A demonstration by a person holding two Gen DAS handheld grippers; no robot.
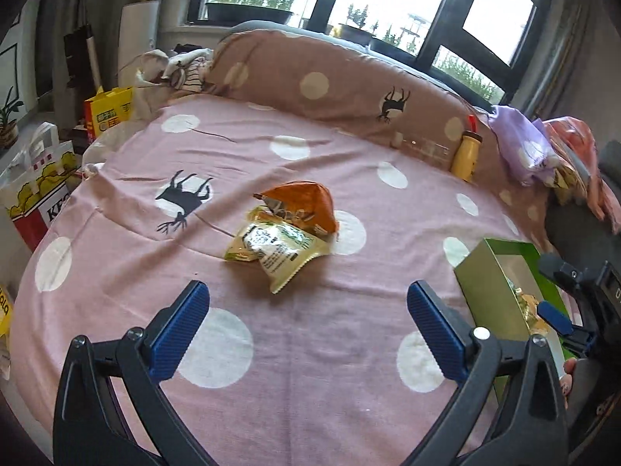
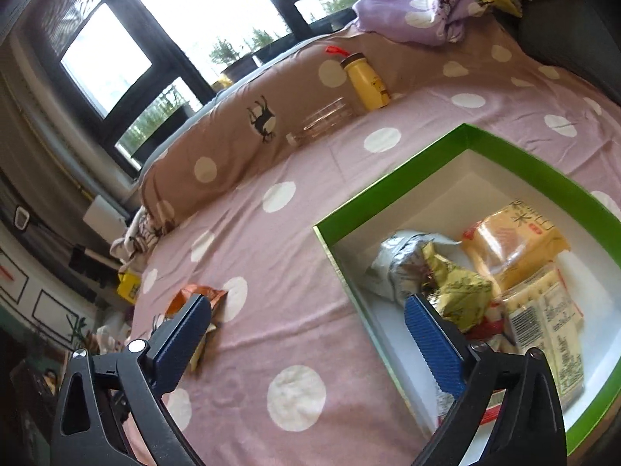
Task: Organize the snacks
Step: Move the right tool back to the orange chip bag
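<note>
While both grippers hang over the pink dotted bedsheet (image 1: 128, 256), the green box (image 2: 388, 188) sits open on it at the right. It holds several packets in a heap: a silver packet (image 2: 399, 260), a yellow-green packet (image 2: 458, 291), an orange-yellow packet (image 2: 512, 240) and a pale barcoded packet (image 2: 547, 318) (partly blurred).

Outside the box, mid-sheet: an orange packet (image 1: 306, 204) overlapping a pale green packet (image 1: 277, 250), well apart from the box.

Left gripper (image 1: 308, 320): jaws spread wide, nothing between them, short of the two loose packets. Right gripper (image 2: 308, 330): jaws also wide, empty; one finger above the box interior, the other over the sheet outside the wall.

Against the brown dotted bolster (image 1: 349, 81): a yellow bottle (image 1: 467, 153) and a clear glass container (image 2: 328, 118). A KFC bag (image 1: 39, 202) stands beside the bed.
</note>
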